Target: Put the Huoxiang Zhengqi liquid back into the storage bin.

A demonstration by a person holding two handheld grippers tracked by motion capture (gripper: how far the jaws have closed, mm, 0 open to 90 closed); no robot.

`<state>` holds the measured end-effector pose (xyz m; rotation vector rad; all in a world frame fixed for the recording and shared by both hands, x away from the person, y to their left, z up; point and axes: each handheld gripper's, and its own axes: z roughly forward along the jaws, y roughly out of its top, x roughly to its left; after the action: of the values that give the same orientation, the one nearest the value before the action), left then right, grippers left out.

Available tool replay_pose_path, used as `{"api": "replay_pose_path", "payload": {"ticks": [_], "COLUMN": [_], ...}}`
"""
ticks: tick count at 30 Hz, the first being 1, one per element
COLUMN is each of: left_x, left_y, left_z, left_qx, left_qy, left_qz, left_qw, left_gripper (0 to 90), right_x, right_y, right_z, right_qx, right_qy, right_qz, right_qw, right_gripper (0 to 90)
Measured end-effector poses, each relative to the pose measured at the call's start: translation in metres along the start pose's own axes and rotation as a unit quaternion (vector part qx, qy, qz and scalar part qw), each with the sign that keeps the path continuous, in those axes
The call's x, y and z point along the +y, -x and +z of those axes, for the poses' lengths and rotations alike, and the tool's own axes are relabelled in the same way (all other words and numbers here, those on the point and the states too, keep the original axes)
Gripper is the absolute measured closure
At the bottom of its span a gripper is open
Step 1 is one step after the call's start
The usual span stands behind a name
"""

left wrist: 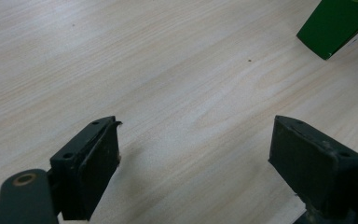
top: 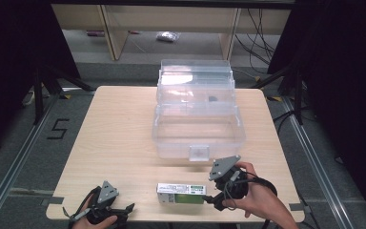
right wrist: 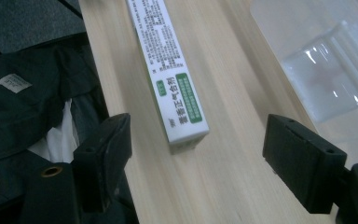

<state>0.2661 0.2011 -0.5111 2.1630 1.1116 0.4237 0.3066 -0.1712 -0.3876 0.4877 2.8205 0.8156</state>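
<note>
small white-and-green box (top: pixel 181 192) lying flat on its long side near the front edge of the wooden table (top: pixel 119 129), well short of the clear plastic bin (top: pixel 198 136) standing open behind it, lid tipped back. in the right gripper view, same box (right wrist: pixel 175 88) pointing end-on between the two jaws, not touched yet. right gripper (top: pixel 213 198) right at the box's right end, jaws spread wide, nothing pinched. left gripper (top: pixel 126 210) off at the front left corner, apart from the box, jaws spread too, just bare wood between them and a green corner of the box (left wrist: pixel 338 23) up top. so basically nothing done so far: box not picked up, bin looks empty apart from a small dark thing (top: pixel 212 99) in the upper tray. probably left: close on the box, lift, drop it in the bin
</note>
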Motion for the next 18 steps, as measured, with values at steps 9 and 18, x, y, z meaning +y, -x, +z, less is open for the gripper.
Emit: {"api": "replay_pose_path", "payload": {"ticks": [9,18], "left_x": [0.000,0.000], "left_y": [0.000,0.000], "left_z": [0.001,0.000], "left_qx": [0.004,0.004], "left_qy": [0.005,0.004], "left_qz": [-0.004,-0.003], "left_qw": [1.0000,1.0000], "left_gripper": [15.4,15.4], "right_x": [0.020,0.035], "right_y": [-0.003,-0.003], "right_z": [0.014,0.032], "right_qx": [0.006,0.020], "right_qy": [-0.032,-0.058], "right_qz": [-0.018,-0.042], "right_qw": [0.9993,0.9973], "right_gripper": [25.6,26.6]}}
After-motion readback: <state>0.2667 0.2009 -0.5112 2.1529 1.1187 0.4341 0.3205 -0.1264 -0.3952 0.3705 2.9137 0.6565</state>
